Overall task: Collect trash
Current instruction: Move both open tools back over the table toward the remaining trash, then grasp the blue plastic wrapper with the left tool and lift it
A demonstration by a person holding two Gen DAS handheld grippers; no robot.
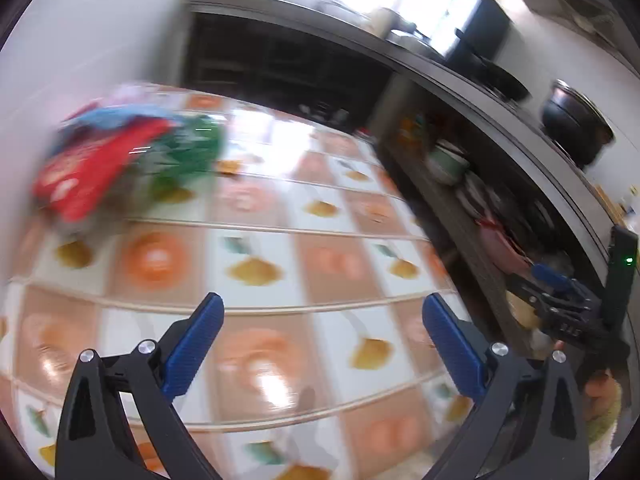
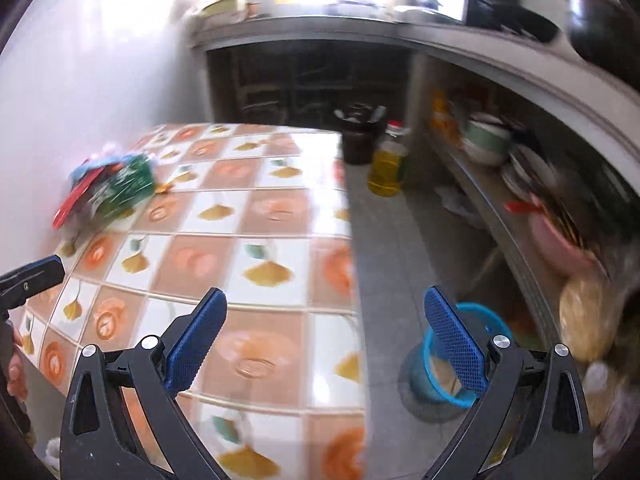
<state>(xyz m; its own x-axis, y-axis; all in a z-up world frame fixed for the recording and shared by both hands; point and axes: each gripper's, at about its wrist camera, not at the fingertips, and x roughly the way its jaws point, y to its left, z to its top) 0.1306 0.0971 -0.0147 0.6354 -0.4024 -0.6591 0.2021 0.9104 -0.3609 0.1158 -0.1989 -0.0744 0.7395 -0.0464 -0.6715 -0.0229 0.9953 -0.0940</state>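
A: Both tools stand spread wide with nothing between them: left tool (image 1: 322, 344), right tool (image 2: 326, 340). The pile of wrappers (image 2: 108, 188) lies on the tiled surface (image 2: 264, 240), against the wall.

B: Risk?

A: A hurried grab could scatter loose wrappers, or miss the blue bin (image 2: 448, 372) on the floor.

B: Labels?

A: Probably snack packets; the blur leaves the print unreadable.

Tablecloth (image 2: 256, 240): white & tan checks w/ orange rounds, yellow leaf prints. Wrappers (image 2: 106, 190): red, green, blue, blurred. Gripper (image 2: 326, 338) pads (image 2: 196, 340) blue, arms black. Bin (image 2: 444, 368) blue rim. Oil jug (image 2: 385, 168) yellow, red cap. Bowl (image 2: 560, 240) pink. Wall (image 2: 100, 80) white.
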